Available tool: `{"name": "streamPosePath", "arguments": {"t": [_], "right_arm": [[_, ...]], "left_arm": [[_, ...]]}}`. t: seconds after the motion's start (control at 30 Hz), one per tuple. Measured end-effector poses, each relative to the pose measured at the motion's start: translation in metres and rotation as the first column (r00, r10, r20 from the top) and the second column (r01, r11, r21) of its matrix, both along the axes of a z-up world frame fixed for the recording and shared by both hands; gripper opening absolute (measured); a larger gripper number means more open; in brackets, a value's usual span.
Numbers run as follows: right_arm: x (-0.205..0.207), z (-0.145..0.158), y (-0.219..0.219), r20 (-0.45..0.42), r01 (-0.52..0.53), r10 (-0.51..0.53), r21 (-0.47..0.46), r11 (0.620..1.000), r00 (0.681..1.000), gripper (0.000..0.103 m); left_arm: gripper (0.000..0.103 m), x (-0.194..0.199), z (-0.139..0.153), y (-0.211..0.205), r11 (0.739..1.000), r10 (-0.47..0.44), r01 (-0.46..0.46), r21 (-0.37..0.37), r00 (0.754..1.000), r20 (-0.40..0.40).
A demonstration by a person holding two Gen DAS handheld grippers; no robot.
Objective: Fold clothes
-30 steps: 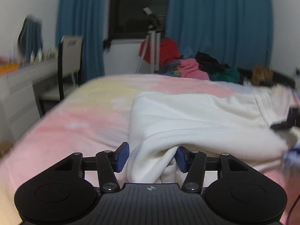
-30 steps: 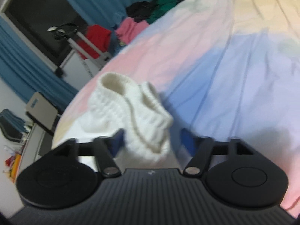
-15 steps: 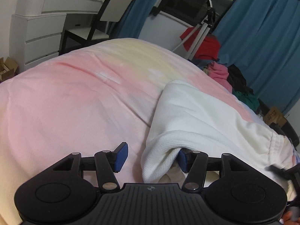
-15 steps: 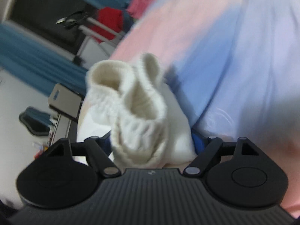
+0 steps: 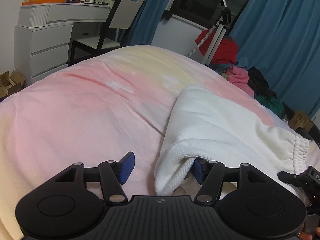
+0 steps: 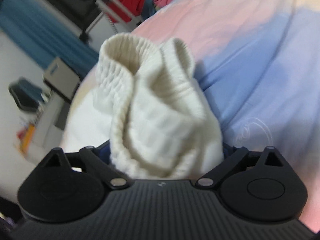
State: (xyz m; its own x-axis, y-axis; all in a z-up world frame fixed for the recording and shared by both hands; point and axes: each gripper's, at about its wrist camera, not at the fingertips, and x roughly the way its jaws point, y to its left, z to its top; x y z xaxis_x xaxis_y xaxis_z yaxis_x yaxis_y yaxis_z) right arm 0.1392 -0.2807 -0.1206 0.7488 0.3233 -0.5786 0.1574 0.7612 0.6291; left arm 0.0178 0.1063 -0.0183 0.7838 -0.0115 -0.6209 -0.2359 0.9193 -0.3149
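Observation:
A white garment [image 5: 220,124] lies on the pastel bedspread [image 5: 80,116], its gathered elastic band [image 5: 298,150] at the right. My left gripper [image 5: 162,169] is open and low over the bed. A ribbed hem of the garment [image 5: 174,166] hangs between its blue pads, close against the right pad [image 5: 197,172] and apart from the left one. In the right wrist view, my right gripper [image 6: 167,154] is shut on a bunched ribbed band of the same white garment [image 6: 152,92], which stands up from the jaws and hides both pads.
A white dresser [image 5: 46,40] and a chair [image 5: 122,22] stand beyond the bed's left side. A tripod [image 5: 218,34] and a pile of coloured clothes [image 5: 240,76] sit at the far edge before blue curtains [image 5: 280,30]. Cardboard boxes [image 5: 10,82] are on the floor.
The right gripper's fingers have closed in on the ribbed band, which now bunches up between them. The left wrist view swung left and rose; its jaws stayed open.

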Motion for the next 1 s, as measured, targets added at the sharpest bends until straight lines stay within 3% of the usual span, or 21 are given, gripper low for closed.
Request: {"name": "streamPosePath", "arguments": {"t": [0.07,0.13,0.23,0.33,0.47,0.57,0.63,0.77,0.9,1.0], "right_arm": [[0.003,-0.001,0.004,-0.015,-0.010,0.009,-0.029,1.000,1.000,0.096],[-0.005,0.001,0.000,-0.010,0.013,-0.013,-0.028,1.000,1.000,0.077],[-0.013,0.007,-0.002,0.008,0.043,-0.043,-0.033,0.999,0.999,0.060],[-0.016,0.015,-0.002,0.031,0.071,-0.070,-0.047,0.996,0.997,0.051],[-0.018,0.020,-0.016,0.054,0.118,-0.118,0.012,0.993,0.991,0.045],[-0.019,0.022,-0.016,0.054,0.130,-0.131,0.020,0.991,0.990,0.043],[-0.020,0.023,-0.015,0.051,0.134,-0.135,0.017,0.991,0.990,0.043],[-0.021,0.025,-0.012,0.045,0.142,-0.142,0.013,0.990,0.989,0.043],[-0.022,0.027,-0.009,0.038,0.150,-0.150,0.008,0.989,0.988,0.045],[-0.028,0.032,-0.004,0.053,0.143,-0.141,-0.023,0.990,0.989,0.046]], "left_arm": [[0.066,0.000,-0.001,-0.001,1.000,0.002,-0.002,0.005,1.000,-0.001],[0.068,0.000,-0.001,-0.001,1.000,0.000,0.000,0.012,1.000,0.000],[0.071,0.000,-0.001,-0.003,1.000,-0.015,0.015,0.024,1.000,0.003],[0.075,-0.001,0.001,-0.006,0.997,-0.072,0.073,0.023,0.997,-0.014],[0.087,-0.006,0.009,-0.008,0.985,-0.170,0.170,-0.007,0.985,-0.031],[0.098,-0.017,0.020,-0.004,0.964,-0.250,0.251,-0.087,0.968,0.025],[0.100,-0.022,0.027,0.002,0.944,-0.279,0.290,-0.156,0.956,0.087],[0.103,-0.019,0.025,0.021,0.914,-0.214,0.260,-0.312,0.961,0.173],[0.101,0.009,-0.005,0.034,0.887,-0.112,0.136,-0.441,0.990,0.080],[0.099,0.028,-0.024,0.040,0.848,-0.101,0.090,-0.522,0.995,0.009]]}}
